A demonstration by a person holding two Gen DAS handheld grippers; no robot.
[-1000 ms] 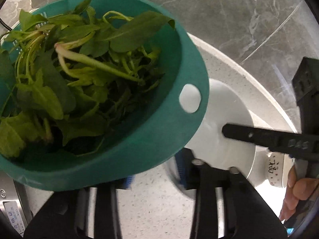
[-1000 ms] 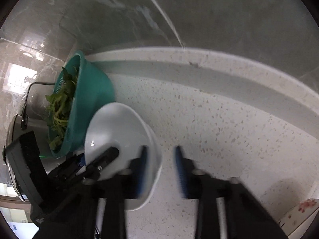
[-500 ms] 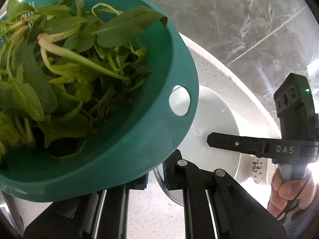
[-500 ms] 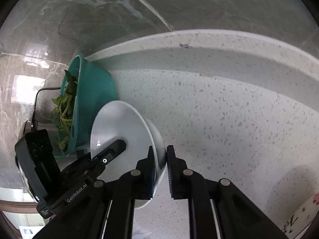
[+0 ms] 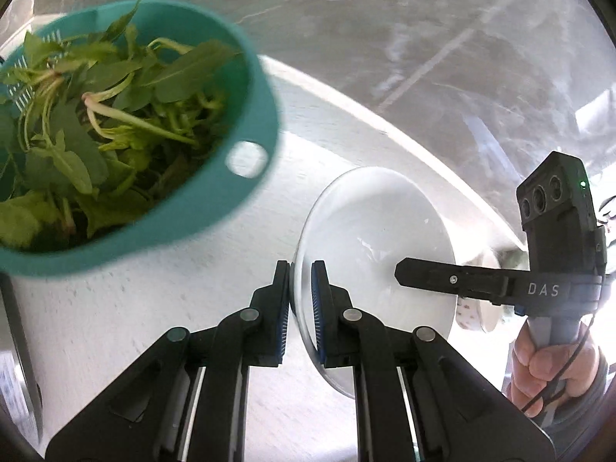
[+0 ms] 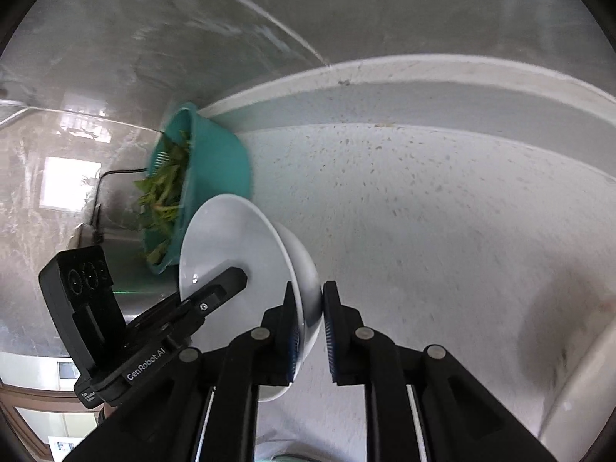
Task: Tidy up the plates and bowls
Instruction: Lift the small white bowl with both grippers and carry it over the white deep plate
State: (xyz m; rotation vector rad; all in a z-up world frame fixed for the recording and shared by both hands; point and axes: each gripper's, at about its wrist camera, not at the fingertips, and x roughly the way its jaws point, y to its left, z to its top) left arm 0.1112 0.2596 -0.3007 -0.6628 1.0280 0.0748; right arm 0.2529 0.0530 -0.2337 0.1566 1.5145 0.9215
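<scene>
My left gripper (image 5: 300, 296) had its fingers (image 5: 280, 308) pinched on the near rim of the white bowl (image 5: 385, 231), which stood tipped on edge above the speckled tabletop (image 5: 161, 308). My right gripper (image 6: 309, 319) came in from the opposite side, its fingers (image 6: 332, 327) clamped on the far rim of the same bowl (image 6: 231, 242), one inside and one outside the wall. My right hand (image 5: 554, 365) wrapped the handle low at the frame's edge. A teal colander (image 5: 246, 131) of leafy greens (image 5: 96, 115) sat just beside the bowl against the marble wall (image 5: 385, 38), and a small patterned cup (image 5: 477, 312) showed behind the bowl.
</scene>
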